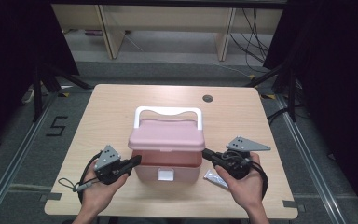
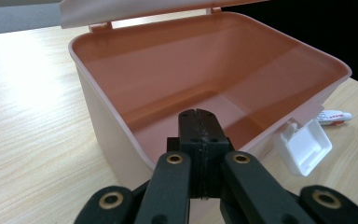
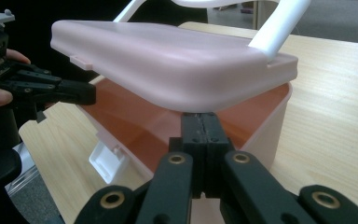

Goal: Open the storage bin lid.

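Observation:
A pink plastic box [image 1: 167, 171] with a white handle [image 1: 168, 112] stands mid-table, its lid [image 1: 167, 135] raised partway. The box [image 2: 205, 70] looks empty inside. My left gripper [image 1: 136, 161] is shut with nothing in it, its tips [image 2: 198, 114] at the box's left rim. My right gripper [image 1: 206, 153] is also shut and empty. Its tips [image 3: 200, 116] sit at the right rim just under the lid [image 3: 168, 60], which seems to rest on them. The white front latch [image 2: 303, 144] hangs open.
A small white tube [image 1: 215, 178] lies on the wooden table [image 1: 112, 107] right of the box, close to my right hand. A round cable hole [image 1: 208, 98] is at the table's back right. Dark curtains and stand legs flank the table.

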The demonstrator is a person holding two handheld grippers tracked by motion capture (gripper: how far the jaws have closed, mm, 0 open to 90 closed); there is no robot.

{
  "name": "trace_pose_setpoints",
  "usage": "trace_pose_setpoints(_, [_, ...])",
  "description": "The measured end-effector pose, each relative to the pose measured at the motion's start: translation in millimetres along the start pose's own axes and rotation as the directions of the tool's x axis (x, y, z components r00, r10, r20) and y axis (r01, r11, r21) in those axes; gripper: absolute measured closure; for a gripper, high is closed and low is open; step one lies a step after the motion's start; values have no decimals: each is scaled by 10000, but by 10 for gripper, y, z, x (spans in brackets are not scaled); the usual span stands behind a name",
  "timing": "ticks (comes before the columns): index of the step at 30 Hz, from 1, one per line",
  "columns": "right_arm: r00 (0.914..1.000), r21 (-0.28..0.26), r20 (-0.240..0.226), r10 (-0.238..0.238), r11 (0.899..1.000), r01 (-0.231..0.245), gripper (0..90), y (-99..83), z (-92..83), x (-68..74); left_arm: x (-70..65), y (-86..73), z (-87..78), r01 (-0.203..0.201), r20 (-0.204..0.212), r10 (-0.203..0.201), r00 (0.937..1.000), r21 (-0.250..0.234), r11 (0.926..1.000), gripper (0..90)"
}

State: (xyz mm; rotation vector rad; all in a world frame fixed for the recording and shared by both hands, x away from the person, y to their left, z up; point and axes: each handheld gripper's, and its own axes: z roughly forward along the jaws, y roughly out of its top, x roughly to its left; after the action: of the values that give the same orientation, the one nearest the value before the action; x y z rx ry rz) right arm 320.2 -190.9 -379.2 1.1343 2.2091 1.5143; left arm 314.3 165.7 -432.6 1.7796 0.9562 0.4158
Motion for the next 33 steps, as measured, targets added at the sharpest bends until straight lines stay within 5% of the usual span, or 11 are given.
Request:
trace_pose_setpoints(12, [9996,-345,221,-177,9992,185,900,96,18,-30,1,-1,29,-137,5,137,9999,14,9999,900])
trace_pose_setpoints(13, [9996,-219,228,160,9996,-155,900,105,11,-11,3,-3,34,-139,55,139,9999,-38,9999,900])
trace_pose_setpoints(21, [9988,-468,453,-161,9987,183,900,158,47,-15,8,-6,35,-199,85,199,9998,-53,9998,900])
trace_pose_setpoints(30, [9993,-584,351,140,9982,-119,900,185,59,2,10,-5,33,-239,85,240,9997,-34,9997,900])
trace_pose_setpoints(33, [9978,-784,621,-223,9966,272,900,206,63,-11,11,-5,34,-248,96,249,9996,-43,9997,900])
